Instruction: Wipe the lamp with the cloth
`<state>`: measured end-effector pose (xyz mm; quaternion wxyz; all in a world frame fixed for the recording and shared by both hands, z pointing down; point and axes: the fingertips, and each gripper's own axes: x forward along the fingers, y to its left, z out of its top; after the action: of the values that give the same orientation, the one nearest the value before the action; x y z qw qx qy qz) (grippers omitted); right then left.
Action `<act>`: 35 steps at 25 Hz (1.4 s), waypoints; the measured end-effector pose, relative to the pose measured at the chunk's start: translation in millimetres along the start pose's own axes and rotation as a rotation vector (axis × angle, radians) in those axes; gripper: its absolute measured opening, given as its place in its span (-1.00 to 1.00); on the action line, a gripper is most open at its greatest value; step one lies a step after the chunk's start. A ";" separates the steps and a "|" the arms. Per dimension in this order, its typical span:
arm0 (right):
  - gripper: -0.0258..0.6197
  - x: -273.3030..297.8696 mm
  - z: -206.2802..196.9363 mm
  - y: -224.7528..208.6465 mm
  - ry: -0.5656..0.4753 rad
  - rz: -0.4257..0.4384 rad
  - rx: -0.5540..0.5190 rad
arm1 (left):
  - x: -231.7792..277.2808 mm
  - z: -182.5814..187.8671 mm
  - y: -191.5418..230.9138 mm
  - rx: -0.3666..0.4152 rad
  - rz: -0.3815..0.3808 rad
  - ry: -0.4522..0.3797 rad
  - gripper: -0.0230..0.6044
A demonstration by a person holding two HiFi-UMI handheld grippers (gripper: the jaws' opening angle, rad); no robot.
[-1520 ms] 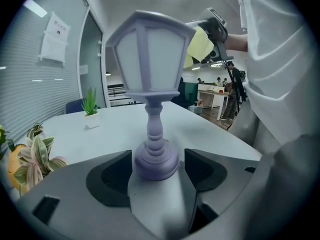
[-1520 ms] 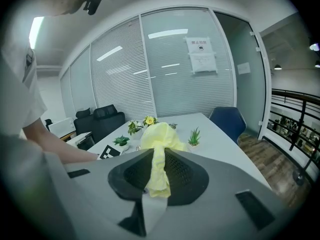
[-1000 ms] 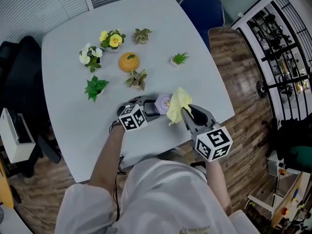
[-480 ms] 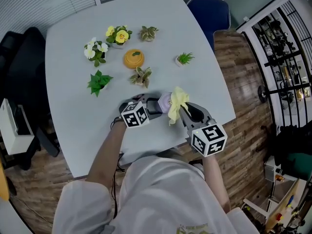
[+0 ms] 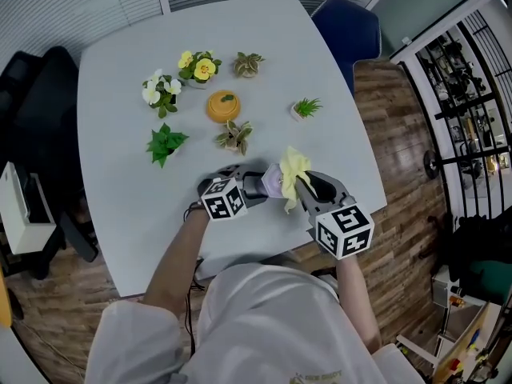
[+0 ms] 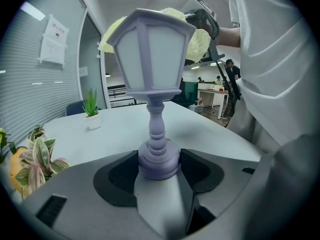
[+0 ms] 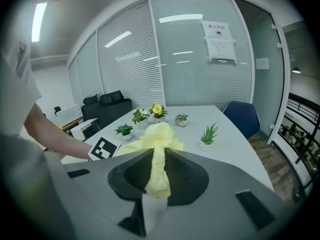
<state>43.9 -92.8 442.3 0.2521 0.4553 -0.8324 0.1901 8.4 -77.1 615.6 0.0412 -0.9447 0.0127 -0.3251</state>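
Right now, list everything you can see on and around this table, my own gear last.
table: one, pale grey, centre
lamp: one, lilac, base between left jaws
cloth: one, yellow, against lamp's top
potted plants: six, green, two flowering, table's far half
orange pot: one, orange, among the plants
chair: one, blue, beyond table's far right corner
left hand-held gripper: one, grey, shut on lamp base
right hand-held gripper: one, grey, shut on cloth

The variegated plant [image 5: 234, 137] is standing just beyond my left tool [image 5: 258, 184], the green plant [image 5: 166, 144] and spiky plant [image 5: 304, 108] flanking it; bare surface [image 5: 120, 190] is lying open to my left and along the near edge.
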 end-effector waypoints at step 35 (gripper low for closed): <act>-0.70 30.7 26.8 17.8 0.181 0.127 -0.248 | 1.2 -0.6 0.0 -0.001 -0.001 0.001 -0.07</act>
<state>8.0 -118.6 437.5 0.3676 0.3482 -0.8506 0.1418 9.0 -77.1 616.7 0.0404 -0.9446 0.0126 -0.3254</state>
